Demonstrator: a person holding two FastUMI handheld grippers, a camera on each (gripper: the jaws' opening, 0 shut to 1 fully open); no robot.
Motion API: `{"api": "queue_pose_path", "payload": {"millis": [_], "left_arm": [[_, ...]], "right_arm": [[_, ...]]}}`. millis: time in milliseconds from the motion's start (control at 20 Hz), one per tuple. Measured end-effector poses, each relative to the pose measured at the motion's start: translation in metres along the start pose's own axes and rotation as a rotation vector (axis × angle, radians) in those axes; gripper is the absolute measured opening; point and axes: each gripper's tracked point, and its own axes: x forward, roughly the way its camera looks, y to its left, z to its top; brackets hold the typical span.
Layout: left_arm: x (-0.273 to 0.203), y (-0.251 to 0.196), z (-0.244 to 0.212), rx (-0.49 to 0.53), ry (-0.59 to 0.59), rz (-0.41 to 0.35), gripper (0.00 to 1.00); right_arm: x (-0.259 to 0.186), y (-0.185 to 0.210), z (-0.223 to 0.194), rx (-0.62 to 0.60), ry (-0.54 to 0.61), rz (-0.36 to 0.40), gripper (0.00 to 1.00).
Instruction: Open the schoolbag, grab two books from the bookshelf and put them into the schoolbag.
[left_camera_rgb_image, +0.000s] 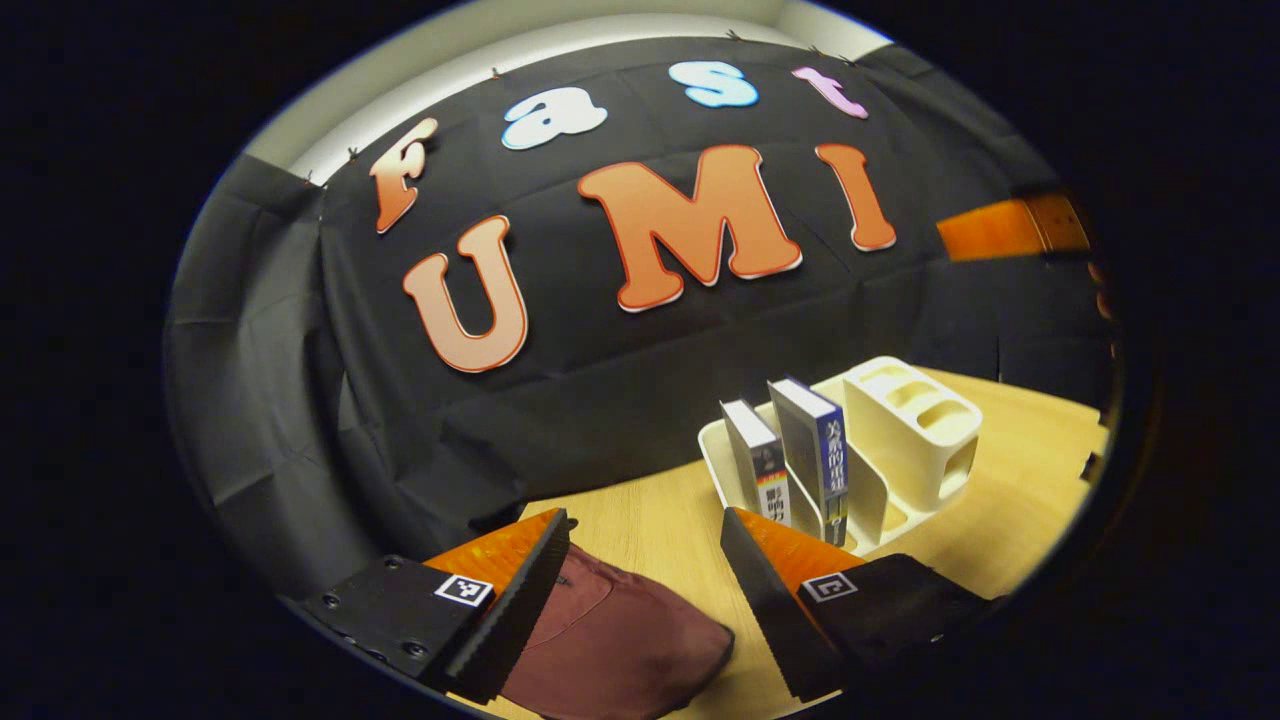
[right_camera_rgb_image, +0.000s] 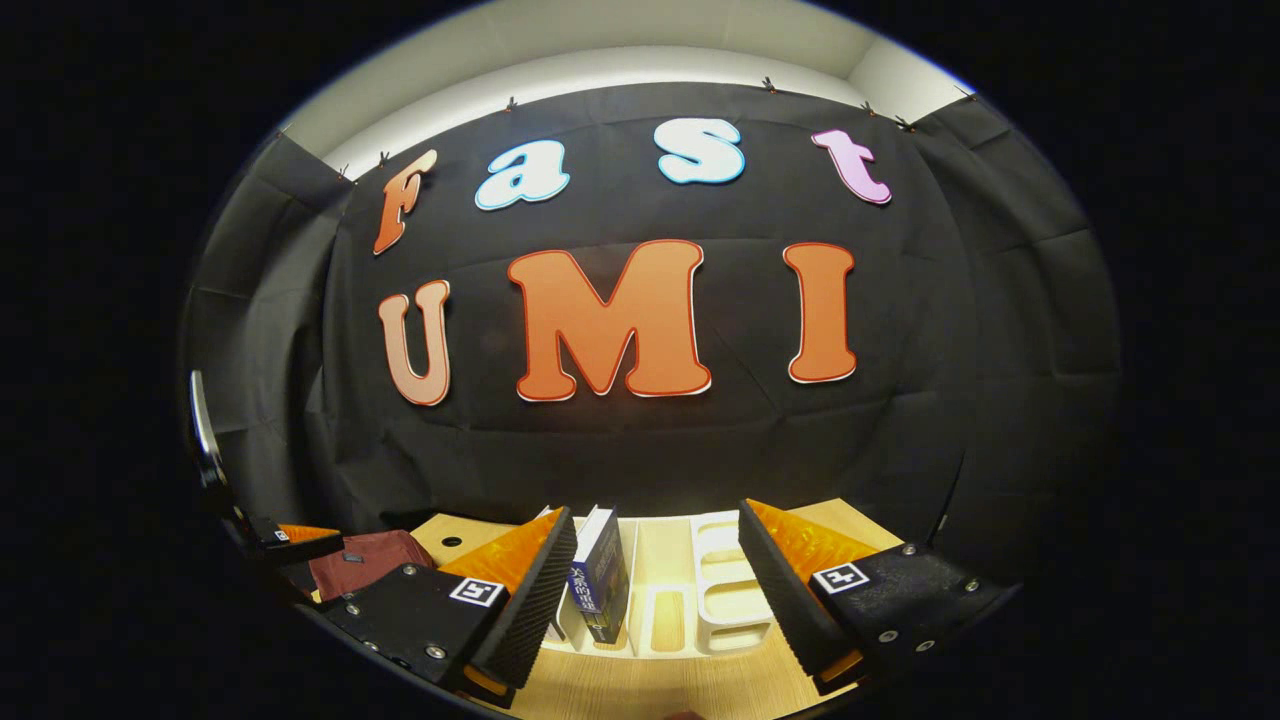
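The dark red schoolbag (left_camera_rgb_image: 610, 640) lies on the table just below my left gripper (left_camera_rgb_image: 645, 600), which is open and holds nothing. To the right stands the white bookshelf (left_camera_rgb_image: 905, 430) with two upright books, a shorter one (left_camera_rgb_image: 757, 460) and a taller blue-spined one (left_camera_rgb_image: 815, 450). In the right gripper view, my right gripper (right_camera_rgb_image: 655, 600) is open and empty, just in front of the bookshelf (right_camera_rgb_image: 725, 590), with the blue-spined book (right_camera_rgb_image: 600, 585) between its fingers' line of sight. The schoolbag (right_camera_rgb_image: 365, 560) and the left gripper (right_camera_rgb_image: 290, 540) lie to its left.
Bag and shelf rest on a light wooden table (left_camera_rgb_image: 650, 520) backed closely by the black cloth wall. An orange part of the right gripper (left_camera_rgb_image: 1010, 225) shows high at the right of the left gripper view. A small round hole (right_camera_rgb_image: 451, 541) marks the tabletop near the bag.
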Motion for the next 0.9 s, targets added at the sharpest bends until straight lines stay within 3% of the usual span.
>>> {"api": "queue_pose_path", "payload": {"millis": [250,350,900], "left_arm": [[0.007,-0.020,-0.068,0.106,0.146,-0.042,0.96],[0.003,-0.024,-0.101,0.127,0.256,-0.053,0.96],[-0.001,-0.047,-0.192,0.298,0.428,-0.110,0.98]], "right_arm": [[0.001,-0.016,-0.010,-0.011,0.022,-0.046,0.96],[-0.001,-0.020,-0.014,-0.019,0.029,-0.061,0.96],[-0.002,-0.026,-0.028,-0.044,0.065,-0.090,0.96]]}}
